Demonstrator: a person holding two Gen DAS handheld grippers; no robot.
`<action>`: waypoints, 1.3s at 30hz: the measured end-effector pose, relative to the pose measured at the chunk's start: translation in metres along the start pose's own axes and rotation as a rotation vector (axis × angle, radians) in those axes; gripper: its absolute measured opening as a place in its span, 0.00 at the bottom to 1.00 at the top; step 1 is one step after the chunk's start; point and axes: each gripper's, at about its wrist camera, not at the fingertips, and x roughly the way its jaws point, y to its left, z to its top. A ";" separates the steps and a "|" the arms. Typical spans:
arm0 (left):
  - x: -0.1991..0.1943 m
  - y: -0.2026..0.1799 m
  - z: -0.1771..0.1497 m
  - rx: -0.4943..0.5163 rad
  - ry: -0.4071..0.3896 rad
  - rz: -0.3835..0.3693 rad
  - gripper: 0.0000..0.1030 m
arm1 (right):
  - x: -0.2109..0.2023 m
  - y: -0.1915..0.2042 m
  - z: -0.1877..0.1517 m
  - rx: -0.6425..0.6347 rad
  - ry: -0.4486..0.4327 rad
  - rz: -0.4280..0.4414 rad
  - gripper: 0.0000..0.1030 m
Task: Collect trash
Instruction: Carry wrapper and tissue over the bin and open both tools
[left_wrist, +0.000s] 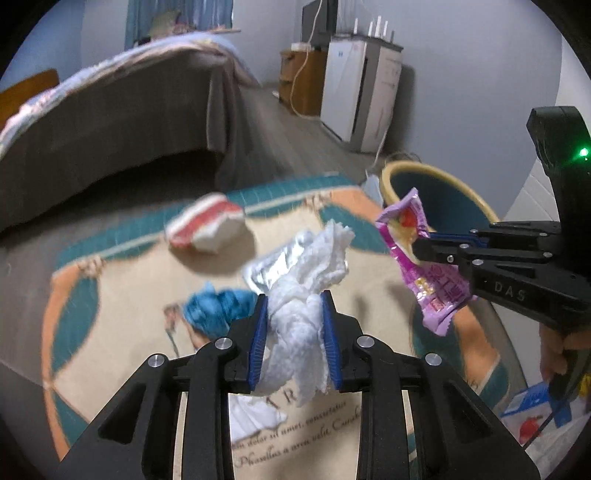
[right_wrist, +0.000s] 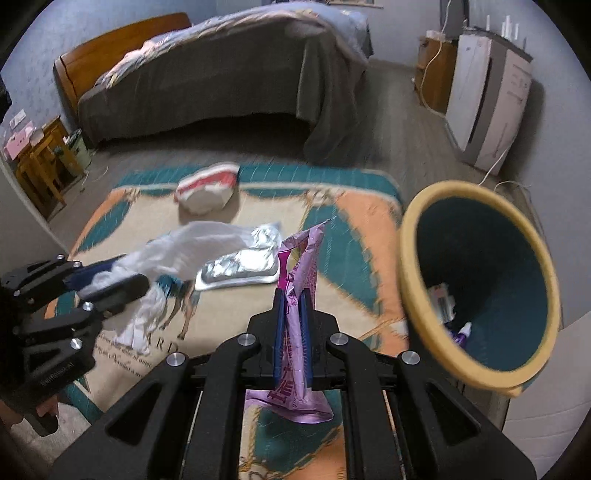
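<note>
Bedroom floor of grey boards carries a patterned rug (right_wrist: 354, 229) in teal, peach and cream, and we take the rug as our landmark. Beyond its far edge stands a bed (right_wrist: 229, 85) draped in a grey cover; a white appliance (right_wrist: 487, 103) stands against the wall past the rug's far right corner.

We find the left claw (left_wrist: 295, 321) pinching a crumpled white paper towel (left_wrist: 314, 266) between its blue pads (left_wrist: 258, 332), the wad lifted clear above the middle of the rug. No earlier view is supplied, so we record only the grip as it stands.

We find the right claw (right_wrist: 293, 321) pressed together on a purple snack wrapper (right_wrist: 303, 258), which sticks up past the fingertips and hangs out below them, also held above the rug. From the left wrist view a hand (left_wrist: 557, 347) is visible on that tool's handle.

Just off the rug's right edge sits a round bin (right_wrist: 417, 258) with a yellow rim and dark teal inside; some litter already lies at its bottom.

Lying on the rug we note a flattened silver foil pouch (right_wrist: 240, 269) near the centre and a red-and-white crumpled package (right_wrist: 207, 188) toward the far edge. Both views are blurred.
</note>
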 end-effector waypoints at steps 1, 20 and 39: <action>-0.001 -0.001 0.003 0.004 -0.007 0.003 0.28 | -0.003 -0.003 0.002 0.003 -0.011 -0.006 0.08; 0.010 -0.024 0.028 -0.008 -0.020 0.009 0.28 | -0.020 -0.050 -0.001 0.060 -0.076 -0.021 0.08; 0.056 -0.082 0.037 0.065 0.037 -0.038 0.28 | -0.025 -0.131 -0.028 0.183 -0.072 -0.065 0.08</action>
